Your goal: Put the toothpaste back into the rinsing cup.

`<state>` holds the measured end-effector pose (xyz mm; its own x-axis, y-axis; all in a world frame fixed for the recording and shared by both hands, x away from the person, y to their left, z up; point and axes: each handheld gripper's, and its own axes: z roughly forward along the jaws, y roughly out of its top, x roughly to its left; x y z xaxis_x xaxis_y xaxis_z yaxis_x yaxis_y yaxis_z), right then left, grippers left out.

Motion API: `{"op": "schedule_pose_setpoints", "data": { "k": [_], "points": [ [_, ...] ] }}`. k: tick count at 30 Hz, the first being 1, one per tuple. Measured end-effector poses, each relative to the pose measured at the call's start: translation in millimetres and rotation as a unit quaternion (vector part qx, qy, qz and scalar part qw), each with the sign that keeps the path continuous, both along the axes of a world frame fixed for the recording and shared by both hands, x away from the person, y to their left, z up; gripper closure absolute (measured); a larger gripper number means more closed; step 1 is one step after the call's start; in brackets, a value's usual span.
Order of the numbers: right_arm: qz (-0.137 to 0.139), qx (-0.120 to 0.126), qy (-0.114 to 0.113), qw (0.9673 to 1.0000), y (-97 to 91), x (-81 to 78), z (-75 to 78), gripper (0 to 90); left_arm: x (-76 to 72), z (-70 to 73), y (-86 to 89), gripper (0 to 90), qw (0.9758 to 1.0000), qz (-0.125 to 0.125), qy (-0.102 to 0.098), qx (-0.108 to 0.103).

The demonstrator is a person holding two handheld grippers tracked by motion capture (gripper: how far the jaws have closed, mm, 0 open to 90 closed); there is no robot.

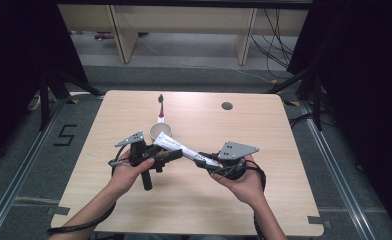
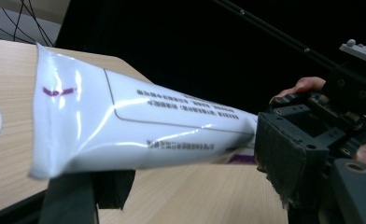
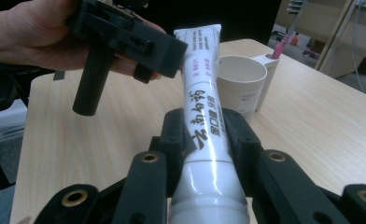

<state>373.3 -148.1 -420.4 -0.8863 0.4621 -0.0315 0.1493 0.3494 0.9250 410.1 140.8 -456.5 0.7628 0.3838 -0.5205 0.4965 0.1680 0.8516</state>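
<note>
Toothpaste tube (image 3: 204, 121) is being held above table (image 1: 264, 200), clamped near cap end between pads of right gripper (image 3: 204, 135). Flat end is lying beside left gripper (image 1: 156, 156), near cup (image 1: 160, 131); left jaws' grip cannot be told.

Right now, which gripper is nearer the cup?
Left. The left gripper sits just below the cup, by the toothpaste tube's flat end. The right gripper clamps the tube's cap end, farther off to the cup's lower right.
</note>
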Motion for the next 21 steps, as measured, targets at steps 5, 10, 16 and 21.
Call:
{"op": "schedule_pose_setpoints", "data": {
  "k": [5,10,16,21],
  "points": [
    [-0.005,-0.011,0.005,0.9999,2.5,-1.2,-3.1,72.2,1.9,3.5,-1.2,34.3,0.9998,0.005,0.014,-0.014],
    [-0.012,-0.034,0.001,0.9993,5.4,-3.0,-5.6,72.0,2.5,6.6,-1.3,42.7,0.9992,0.014,0.021,-0.031],
    [-0.018,-0.048,0.003,0.9987,10.6,-3.6,-10.2,72.0,0.4,14.5,-1.6,55.1,0.9989,0.025,0.004,-0.04],
    [-0.024,-0.056,0.01,0.9981,20.4,-3.5,-17.0,71.1,-6.6,29.5,-5.2,68.1,0.9992,0.02,-0.02,-0.027]
  ]
}}
